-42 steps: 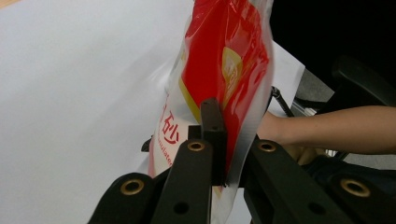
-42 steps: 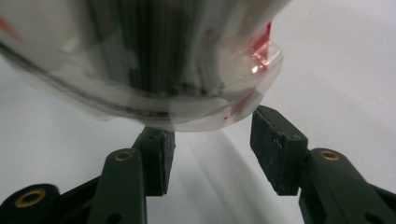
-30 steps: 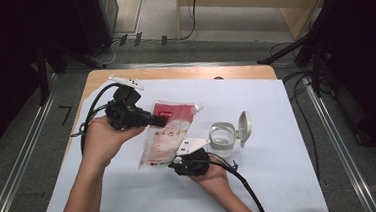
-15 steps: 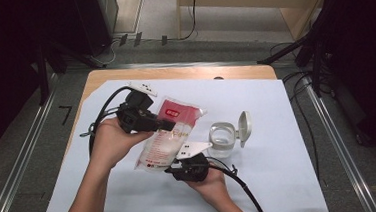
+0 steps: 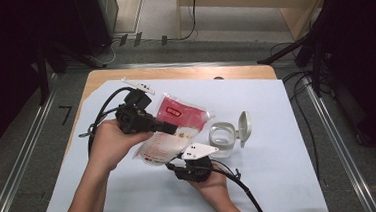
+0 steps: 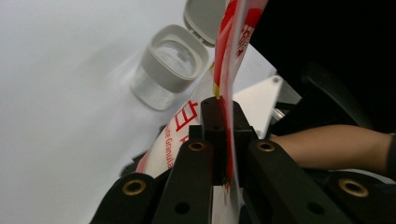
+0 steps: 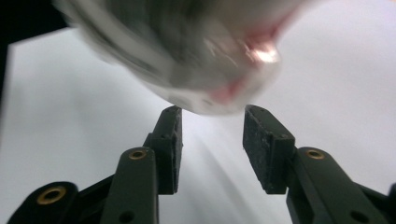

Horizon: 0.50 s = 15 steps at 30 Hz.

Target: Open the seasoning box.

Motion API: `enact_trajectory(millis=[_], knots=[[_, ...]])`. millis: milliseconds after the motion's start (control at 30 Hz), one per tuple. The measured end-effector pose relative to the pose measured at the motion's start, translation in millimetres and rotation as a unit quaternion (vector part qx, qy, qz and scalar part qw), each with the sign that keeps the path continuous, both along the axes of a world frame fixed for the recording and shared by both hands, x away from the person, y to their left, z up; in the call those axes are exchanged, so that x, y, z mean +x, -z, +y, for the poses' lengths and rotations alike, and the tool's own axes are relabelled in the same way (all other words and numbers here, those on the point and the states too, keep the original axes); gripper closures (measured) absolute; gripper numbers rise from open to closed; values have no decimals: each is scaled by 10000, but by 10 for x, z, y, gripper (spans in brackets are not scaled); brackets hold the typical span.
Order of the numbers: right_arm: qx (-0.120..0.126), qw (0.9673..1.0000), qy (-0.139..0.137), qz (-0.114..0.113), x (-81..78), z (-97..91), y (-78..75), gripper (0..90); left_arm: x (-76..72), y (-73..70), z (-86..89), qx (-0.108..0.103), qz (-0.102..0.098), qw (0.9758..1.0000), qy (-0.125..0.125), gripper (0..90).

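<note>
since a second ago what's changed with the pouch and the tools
The left tool kept its pinch on the pouch and lifted it off the sheet, tilting it. The right tool, under the pouch's low end, has just been opening its jaws, gripping nothing. The open jar stayed put.

The clear plastic jar with its hinged grey lid open stands just right of the red-and-white pouch, while the white sheet beyond lies bare.

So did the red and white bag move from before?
Yes. The bag, pinched by the left gripper, has risen off the paper and tilted, with its corner now nearer the clear jar.
</note>
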State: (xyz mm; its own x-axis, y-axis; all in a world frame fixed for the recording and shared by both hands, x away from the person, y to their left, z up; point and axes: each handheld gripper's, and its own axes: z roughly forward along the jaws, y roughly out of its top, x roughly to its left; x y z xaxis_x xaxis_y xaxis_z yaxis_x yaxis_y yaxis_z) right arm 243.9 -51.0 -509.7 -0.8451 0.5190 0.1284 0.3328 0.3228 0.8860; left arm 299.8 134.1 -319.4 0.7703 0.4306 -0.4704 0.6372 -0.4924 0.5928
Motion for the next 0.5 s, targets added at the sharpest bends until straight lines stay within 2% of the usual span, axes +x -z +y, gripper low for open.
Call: enact_trajectory(millis=[67,100,133,167,233,267,300,333,367,400,467,500], knots=[[0,10000,82,-18,14,-17,20,561,-4,7,-12,-67,94,9999,-2,900],[59,9998,118,-114,9,-24,15,560,2,15,-10,-119,142,9998,-15,900],[92,9998,125,-111,8,-27,11,563,27,43,6,-343,276,9990,-50,900],[115,9996,226,-157,3,-37,7,560,43,53,18,-370,302,9988,-69,900],[246,9992,126,-275,-18,-38,-8,571,73,102,15,-392,384,9984,-119,900],[255,9988,170,-371,-42,-28,-27,576,102,148,8,-481,498,9974,-202,900],[191,9980,145,-590,-80,-9,-51,603,123,172,4,-498,531,9972,-180,900],[65,9971,111,-746,-112,10,-63,588,137,201,-24,-306,401,9982,-320,900],[-143,9943,110,-1051,-192,59,-84,570,142,219,-46,-246,407,9983,-338,900],[-219,9938,21,-1090,-216,86,-89,566,146,241,-71,-213,411,9984,-324,900],[-233,9959,-73,-875,-231,128,-94,563,151,267,-122,-175,326,9988,-326,900],[-132,9975,-40,-692,-221,132,-91,561,139,258,-146,-96,244,9989,-384,900]])
